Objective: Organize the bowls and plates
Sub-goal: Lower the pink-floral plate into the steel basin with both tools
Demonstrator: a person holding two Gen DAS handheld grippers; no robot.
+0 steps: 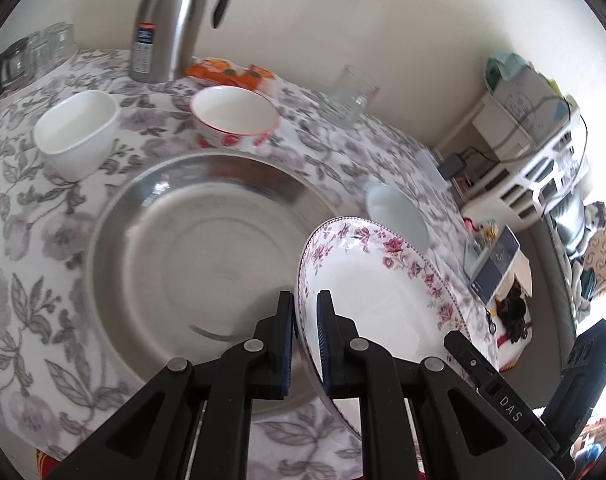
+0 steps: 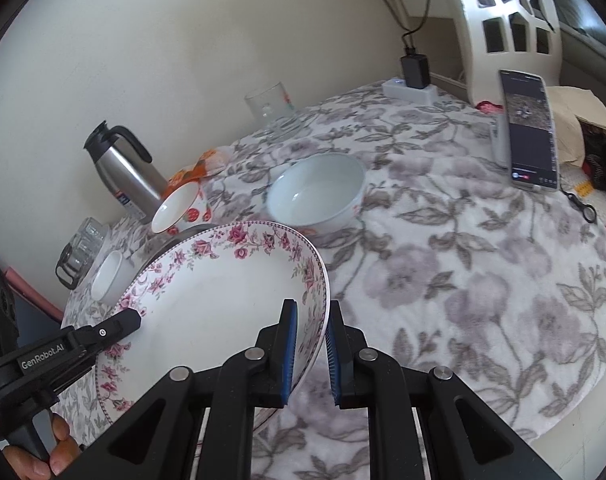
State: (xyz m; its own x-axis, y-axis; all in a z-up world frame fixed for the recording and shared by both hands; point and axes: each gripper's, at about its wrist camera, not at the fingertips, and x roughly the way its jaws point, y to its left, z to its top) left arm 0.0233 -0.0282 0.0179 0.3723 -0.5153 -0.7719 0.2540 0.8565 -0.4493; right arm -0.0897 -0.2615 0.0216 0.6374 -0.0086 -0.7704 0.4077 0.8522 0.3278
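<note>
A cream wall backs a surface covered by a white cloth printed with grey and mauve flowers. The left gripper has its blue-padded fingers clamped on the near-left rim of a white porcelain plate with a pink floral border; the rim sits between the pads, and the plate is tilted, raised above the right portion of a large round stainless-steel tray lying flat on the cloth. The right gripper straddles the opposite rim of the same plate: one finger lies inside the plate and the other outside, with a slight gap visible at the outer pad, so firm contact cannot be confirmed. In the right wrist view the left gripper's finger tip rests on the plate's floral border. Beyond the tray stand a plain white rounded-square bowl to the far left and a white bowl with a red rim and red fruit pattern at far centre. A pale blue-white round bowl sits just beyond the plate. A brushed-steel vacuum jug with black handle stands at the far edge, an orange packet beside it. A clear glass mug is near the wall; a propped smartphone stands far right.
</note>
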